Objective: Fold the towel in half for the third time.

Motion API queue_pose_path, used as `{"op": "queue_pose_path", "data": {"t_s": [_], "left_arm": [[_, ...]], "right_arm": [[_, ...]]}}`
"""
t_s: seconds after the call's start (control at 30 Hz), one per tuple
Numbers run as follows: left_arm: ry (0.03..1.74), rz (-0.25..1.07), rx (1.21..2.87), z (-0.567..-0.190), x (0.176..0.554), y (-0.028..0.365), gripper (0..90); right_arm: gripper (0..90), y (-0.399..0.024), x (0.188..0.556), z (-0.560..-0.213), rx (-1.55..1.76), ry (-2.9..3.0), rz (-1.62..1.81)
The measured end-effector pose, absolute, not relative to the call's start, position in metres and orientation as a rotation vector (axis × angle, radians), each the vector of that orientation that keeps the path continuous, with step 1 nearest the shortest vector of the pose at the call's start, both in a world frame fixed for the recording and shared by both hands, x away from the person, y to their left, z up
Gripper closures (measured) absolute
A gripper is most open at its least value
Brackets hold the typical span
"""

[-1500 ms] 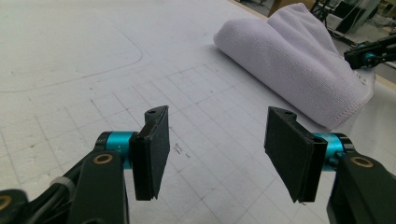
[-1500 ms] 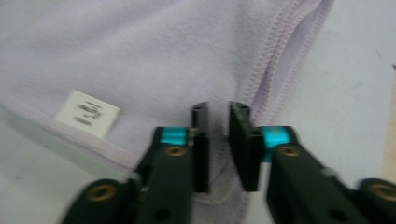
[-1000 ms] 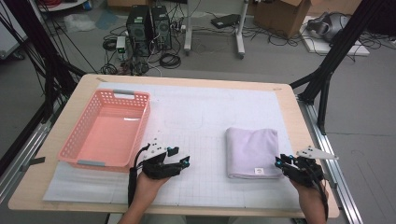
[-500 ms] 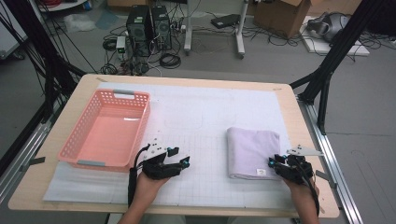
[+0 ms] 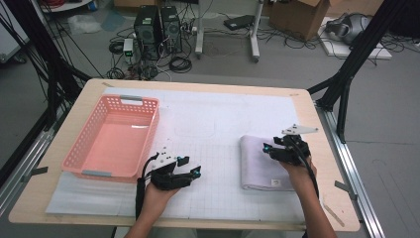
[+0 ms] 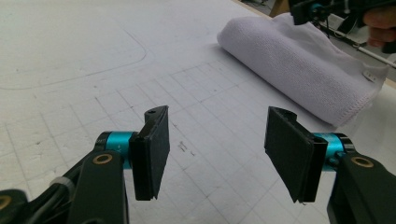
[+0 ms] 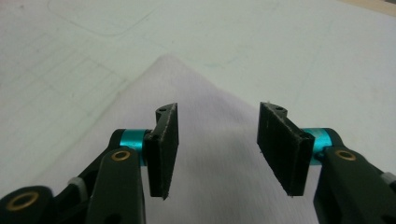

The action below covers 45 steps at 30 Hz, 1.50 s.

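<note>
Reading the folded towel as light, soft and limp: thick terry, lilac-white, several layers stacked, so I judge it will sag and unfold if lifted by one ply. It lies flat on the surface at about four o'clock from the centre, well apart from the pink basket at nine o'clock. Best hold, I think, is across the whole stack at an edge, pads biting all layers, preferably at the rolled fold rather than the loose hemmed side. My right tool hangs over the towel's right half, its jaws having just been opening; they stand apart now with nothing pressed between them, only cloth below. My left tool sits at six o'clock on the bare gridded mat, jaws apart and empty, near the basket's front corner but not touching it. High view gives the layout: basket, towel, both hands, their spacing. Left tool view adds what that misses: the towel's rounded fold facing me, the stitched hem and a small label at its near end, and the other tool up at one o'clock. Right tool view shows the towel's far corner tapering away at twelve o'clock and the nap of the cloth directly under the pads.
</note>
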<state>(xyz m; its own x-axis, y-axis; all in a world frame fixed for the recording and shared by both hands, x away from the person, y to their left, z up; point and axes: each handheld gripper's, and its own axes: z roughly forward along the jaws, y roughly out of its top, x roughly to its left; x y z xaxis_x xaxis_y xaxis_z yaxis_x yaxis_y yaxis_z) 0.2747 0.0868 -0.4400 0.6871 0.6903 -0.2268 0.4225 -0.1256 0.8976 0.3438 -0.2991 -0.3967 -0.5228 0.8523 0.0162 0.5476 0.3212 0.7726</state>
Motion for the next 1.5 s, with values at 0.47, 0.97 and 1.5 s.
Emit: {"op": "queue_pose_path", "data": {"t_s": [0.47,0.97,1.5], "left_arm": [[0.891,0.289,1.765,-0.441,0.275,0.086,40.6],[0.897,0.291,1.76,-0.442,0.276,0.087,40.5],[0.9,0.291,1.754,-0.442,0.275,0.088,40.1]], "right_arm": [[68.1,-0.277,0.386,-0.418,1.299,2.339,0.933],[71.0,-0.244,0.392,-0.413,1.211,2.33,1.074],[78.1,-0.33,0.369,-0.43,1.413,2.111,0.914]]}}
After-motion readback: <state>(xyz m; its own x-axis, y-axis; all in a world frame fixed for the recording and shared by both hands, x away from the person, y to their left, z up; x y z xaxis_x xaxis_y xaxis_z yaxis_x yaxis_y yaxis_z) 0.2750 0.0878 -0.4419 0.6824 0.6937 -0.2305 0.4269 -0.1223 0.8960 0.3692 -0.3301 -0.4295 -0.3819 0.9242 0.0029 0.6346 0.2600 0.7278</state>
